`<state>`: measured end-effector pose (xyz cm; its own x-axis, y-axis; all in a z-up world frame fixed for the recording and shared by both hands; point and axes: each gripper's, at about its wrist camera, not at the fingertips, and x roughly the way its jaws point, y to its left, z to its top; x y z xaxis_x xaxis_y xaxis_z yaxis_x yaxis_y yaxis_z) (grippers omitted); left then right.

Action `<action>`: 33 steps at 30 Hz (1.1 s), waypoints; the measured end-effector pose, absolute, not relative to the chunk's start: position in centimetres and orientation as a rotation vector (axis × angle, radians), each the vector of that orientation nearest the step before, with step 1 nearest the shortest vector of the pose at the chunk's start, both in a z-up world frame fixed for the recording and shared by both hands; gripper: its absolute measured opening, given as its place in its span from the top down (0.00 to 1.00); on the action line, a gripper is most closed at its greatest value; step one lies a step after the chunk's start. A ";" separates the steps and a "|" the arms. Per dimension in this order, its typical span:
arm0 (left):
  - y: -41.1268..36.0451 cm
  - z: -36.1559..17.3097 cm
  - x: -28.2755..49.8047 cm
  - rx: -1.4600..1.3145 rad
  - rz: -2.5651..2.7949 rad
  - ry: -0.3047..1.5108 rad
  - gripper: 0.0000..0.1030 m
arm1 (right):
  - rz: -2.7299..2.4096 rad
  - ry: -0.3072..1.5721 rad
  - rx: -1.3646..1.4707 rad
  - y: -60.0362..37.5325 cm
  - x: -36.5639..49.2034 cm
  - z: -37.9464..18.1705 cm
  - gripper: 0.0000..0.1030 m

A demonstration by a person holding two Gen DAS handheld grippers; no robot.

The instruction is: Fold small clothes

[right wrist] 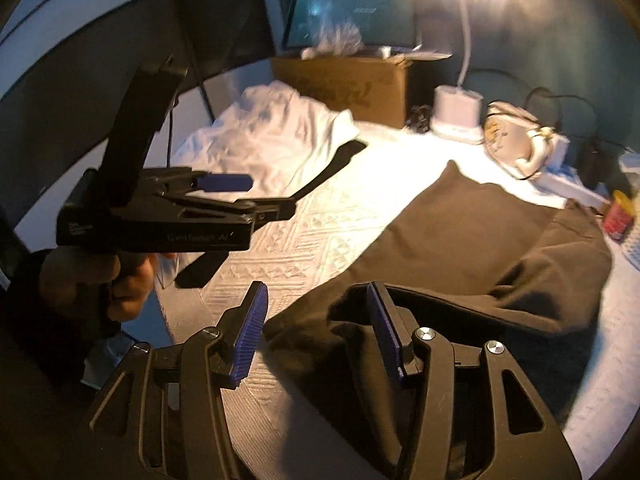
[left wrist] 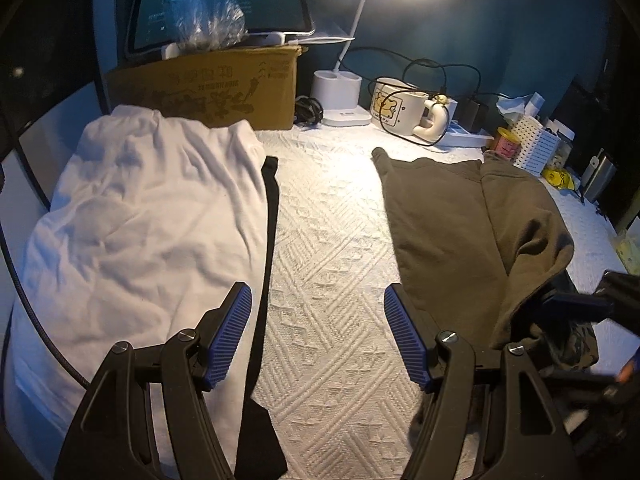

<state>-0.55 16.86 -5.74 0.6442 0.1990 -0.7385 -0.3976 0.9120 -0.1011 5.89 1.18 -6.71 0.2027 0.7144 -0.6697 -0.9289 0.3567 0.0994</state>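
White quilted tabletop (left wrist: 328,240); olive garment (right wrist: 440,248) beneath spread right gripper (right wrist: 318,332) fingers (right wrist: 250,336)

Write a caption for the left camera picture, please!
Open left gripper hovers between white garment and olive garment.

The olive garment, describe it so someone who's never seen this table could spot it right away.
Start at the lit desk lamp at the back of the white textured tablecloth. The olive garment lies flat in front of it, to the right. Unlike the white garment on the left, it is dark, with one flap folded over.
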 end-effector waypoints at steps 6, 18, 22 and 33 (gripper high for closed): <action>14.4 -4.5 0.7 -0.210 0.305 0.791 0.33 | 1.088 0.682 -0.285 -3.5 7.4 -5.7 0.47; 6.0 -2.2 6.5 -0.020 0.171 0.795 0.33 | 0.828 0.734 -0.108 -14.3 13.4 -8.5 0.47; 2.1 -2.1 8.8 0.080 0.108 0.803 0.33 | 0.751 0.761 -0.038 -18.1 15.7 -9.8 0.47; -5.6 -5.0 14.7 0.452 0.043 0.906 0.33 | 0.659 0.804 0.082 -22.4 19.3 -12.2 0.47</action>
<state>14.69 -5.58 -5.05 0.6229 0.2235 -0.7497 0.1522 0.9054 0.3964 19.26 -22.36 -12.19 0.5068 0.5760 -0.6414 -0.5155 0.7988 0.3100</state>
